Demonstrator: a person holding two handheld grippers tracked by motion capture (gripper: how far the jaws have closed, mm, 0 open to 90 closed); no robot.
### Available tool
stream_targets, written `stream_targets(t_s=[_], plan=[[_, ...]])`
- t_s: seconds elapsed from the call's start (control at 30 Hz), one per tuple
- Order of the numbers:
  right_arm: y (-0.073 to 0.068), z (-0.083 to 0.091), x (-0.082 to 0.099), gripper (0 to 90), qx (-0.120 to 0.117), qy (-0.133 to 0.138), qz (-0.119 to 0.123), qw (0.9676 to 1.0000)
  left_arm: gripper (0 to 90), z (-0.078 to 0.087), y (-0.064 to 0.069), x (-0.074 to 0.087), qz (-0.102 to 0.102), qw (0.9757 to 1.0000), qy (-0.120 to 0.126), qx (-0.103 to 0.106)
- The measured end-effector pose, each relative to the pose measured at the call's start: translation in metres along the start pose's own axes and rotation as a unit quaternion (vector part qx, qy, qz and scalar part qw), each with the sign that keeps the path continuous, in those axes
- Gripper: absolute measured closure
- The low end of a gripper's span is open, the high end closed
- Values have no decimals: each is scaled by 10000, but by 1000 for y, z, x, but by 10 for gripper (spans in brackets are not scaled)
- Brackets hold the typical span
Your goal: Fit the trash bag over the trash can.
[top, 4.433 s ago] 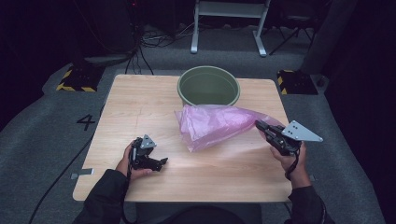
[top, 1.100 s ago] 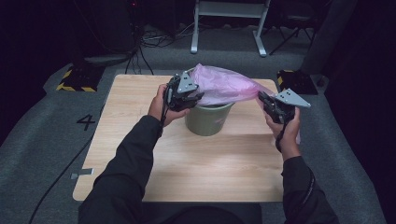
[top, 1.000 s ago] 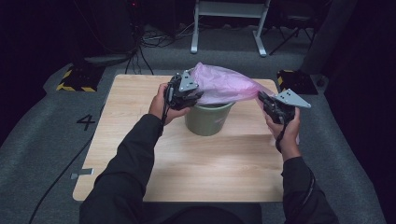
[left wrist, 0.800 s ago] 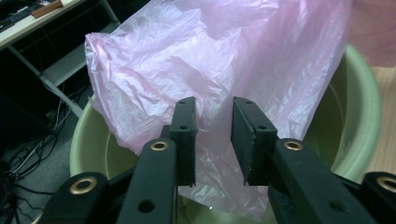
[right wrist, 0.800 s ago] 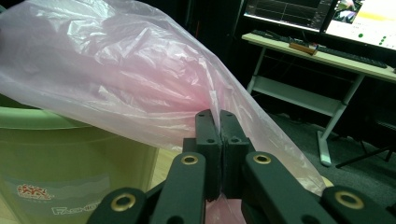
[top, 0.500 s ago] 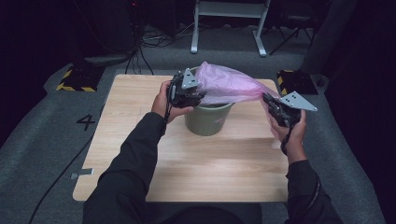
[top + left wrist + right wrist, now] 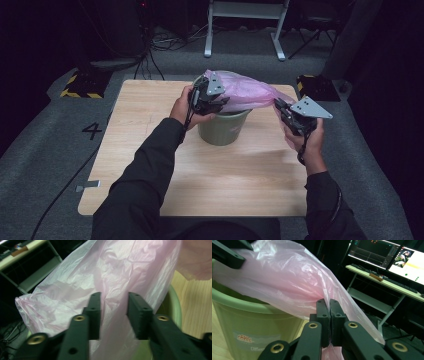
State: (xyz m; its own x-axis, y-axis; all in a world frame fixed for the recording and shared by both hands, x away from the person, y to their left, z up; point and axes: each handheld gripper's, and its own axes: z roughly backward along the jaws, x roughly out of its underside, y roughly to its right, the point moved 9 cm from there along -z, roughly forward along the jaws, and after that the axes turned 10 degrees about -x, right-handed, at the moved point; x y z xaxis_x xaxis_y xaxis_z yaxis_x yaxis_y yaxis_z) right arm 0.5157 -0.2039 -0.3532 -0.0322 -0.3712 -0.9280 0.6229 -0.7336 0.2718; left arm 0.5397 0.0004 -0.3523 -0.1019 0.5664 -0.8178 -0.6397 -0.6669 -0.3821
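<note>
Pink plastic bag (image 7: pixel 250 92): stretched between my two grippers above the green bin (image 7: pixel 220 127), which stands toward the far middle of the wooden table (image 7: pixel 150 165); I judge it is held spread like this so its mouth can be fitted over the rim (a liner job, by the look of it).
Left gripper (image 7: pixel 112 312): jaws partly apart, bag film draped between them; I cannot tell whether they grip it.
Right gripper (image 7: pixel 329 315): jaws pressed together, pinching a fold of the bag right of the bin.
Risk: thin film may tear under tension.
</note>
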Motion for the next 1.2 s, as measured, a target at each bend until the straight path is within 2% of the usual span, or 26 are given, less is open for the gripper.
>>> stream_targets(t_s=[0.13,0.23,0.43,0.57,0.77,0.83,0.93,1.03,1.07,1.1,1.17,1.2], plan=[[0,3,-2,883,-51,-6,50,10000,818,-4,2,4,-124,9998,-111,119],[-3,5,-5,880,-126,21,99,9999,870,-6,4,6,-166,9995,-185,207],[-11,5,-13,881,-278,15,279,9992,890,-8,7,10,-272,9986,-334,320],[-17,1,-19,881,-370,-14,378,9986,870,-6,5,12,-152,9987,-320,369],[-32,-6,-30,880,-525,-51,563,9970,873,-10,8,19,-157,9976,-469,477],[-36,-8,-33,884,-535,-79,652,9964,848,-10,9,17,-204,9980,-420,435],[-39,-10,-34,890,-482,-195,755,9958,754,-1,8,13,-175,9989,-242,367],[-38,-12,-32,893,-459,-275,761,9957,619,12,5,9,-113,9996,-36,270],[-37,-13,-31,893,-493,-308,746,9955,536,16,5,7,-45,9996,83,272],[-37,-13,-31,893,-493,-308,746,9955,536,19,3,5,35,9995,186,233],[-37,-15,-29,893,-550,-343,737,9952,416,22,2,2,100,9993,316,146],[-38,-16,-29,893,-579,-353,721,9951,398,23,3,0,108,9991,384,144]])
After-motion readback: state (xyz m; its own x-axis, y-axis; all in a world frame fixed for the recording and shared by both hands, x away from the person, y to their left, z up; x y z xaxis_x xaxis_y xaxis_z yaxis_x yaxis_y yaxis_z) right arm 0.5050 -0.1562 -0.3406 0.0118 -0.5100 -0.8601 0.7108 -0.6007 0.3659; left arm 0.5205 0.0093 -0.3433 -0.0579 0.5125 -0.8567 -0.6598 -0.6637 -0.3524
